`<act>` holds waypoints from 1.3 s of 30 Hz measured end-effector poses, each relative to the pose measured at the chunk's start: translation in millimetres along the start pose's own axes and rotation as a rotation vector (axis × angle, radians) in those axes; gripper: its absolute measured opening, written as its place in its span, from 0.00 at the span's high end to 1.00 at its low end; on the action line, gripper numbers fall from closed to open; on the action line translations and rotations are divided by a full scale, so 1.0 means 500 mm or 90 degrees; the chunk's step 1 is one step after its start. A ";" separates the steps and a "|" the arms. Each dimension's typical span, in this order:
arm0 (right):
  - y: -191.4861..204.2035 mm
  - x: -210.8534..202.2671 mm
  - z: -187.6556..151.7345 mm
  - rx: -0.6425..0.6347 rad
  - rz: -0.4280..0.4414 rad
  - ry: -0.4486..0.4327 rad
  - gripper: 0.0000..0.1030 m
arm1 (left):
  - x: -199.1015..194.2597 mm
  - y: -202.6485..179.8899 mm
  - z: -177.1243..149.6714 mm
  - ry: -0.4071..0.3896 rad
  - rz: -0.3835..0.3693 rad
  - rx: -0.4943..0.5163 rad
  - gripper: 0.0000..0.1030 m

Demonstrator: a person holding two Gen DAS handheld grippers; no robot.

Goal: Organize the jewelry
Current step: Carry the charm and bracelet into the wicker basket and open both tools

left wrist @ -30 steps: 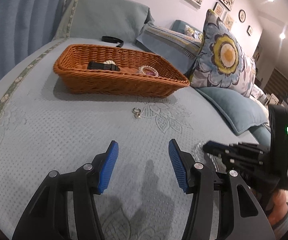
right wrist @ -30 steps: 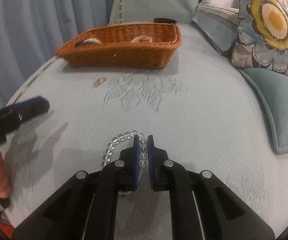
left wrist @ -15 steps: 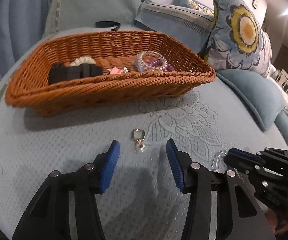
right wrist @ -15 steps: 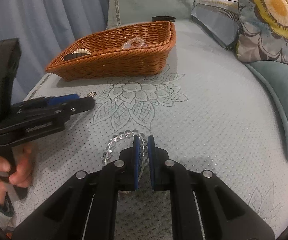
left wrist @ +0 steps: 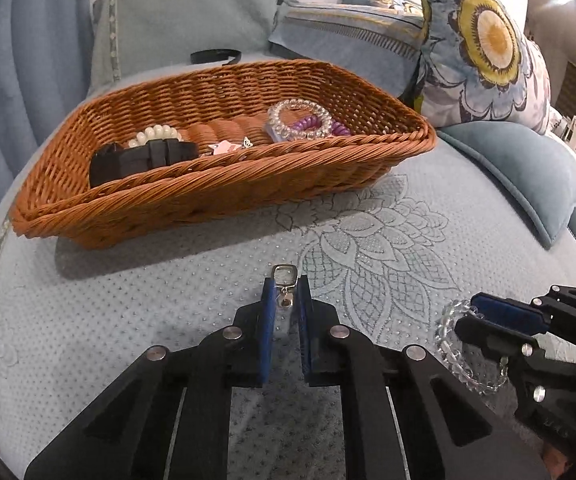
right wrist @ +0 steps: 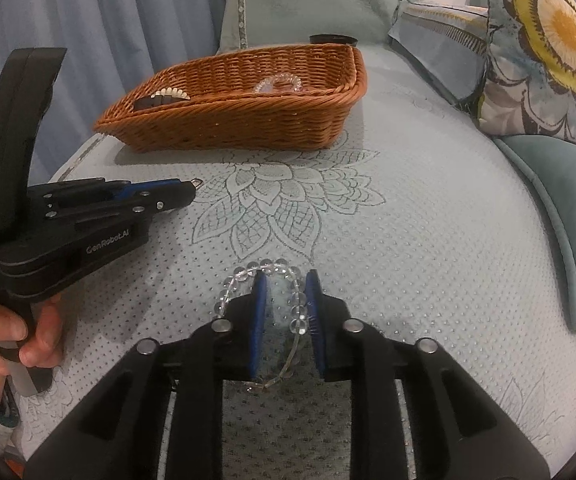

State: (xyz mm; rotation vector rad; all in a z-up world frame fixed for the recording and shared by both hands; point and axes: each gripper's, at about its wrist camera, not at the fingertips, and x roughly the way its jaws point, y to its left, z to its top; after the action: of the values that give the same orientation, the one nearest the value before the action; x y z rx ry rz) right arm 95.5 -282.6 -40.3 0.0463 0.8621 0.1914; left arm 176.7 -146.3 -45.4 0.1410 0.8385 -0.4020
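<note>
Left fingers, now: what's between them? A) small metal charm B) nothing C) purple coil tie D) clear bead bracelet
A: in the left wrist view the left gripper has its blue fingers closed on a small metal charm lying on the bedspread; the clear bead bracelet sits in the right gripper.

Left gripper (left wrist: 286,294) now around charm (left wrist: 285,280).

left wrist view looked forward and down along the left gripper (left wrist: 286,300), close above the bedspread (left wrist: 128,320), facing the wicker basket (left wrist: 216,192). right wrist view looked likewise along the right gripper (right wrist: 284,300), from farther back. both shared the basket, the embroidered flower (right wrist: 280,200) and each other's gripper.
</note>
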 end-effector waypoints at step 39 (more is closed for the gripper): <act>0.044 -0.138 0.187 -0.006 0.122 -0.142 0.94 | -0.231 0.079 0.071 -0.257 -0.151 -0.044 0.92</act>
State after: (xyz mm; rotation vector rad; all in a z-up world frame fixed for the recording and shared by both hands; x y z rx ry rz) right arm 119.5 -270.6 75.0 0.1398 0.6341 0.3629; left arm 148.1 -86.3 63.2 -0.1046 0.4703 -0.6003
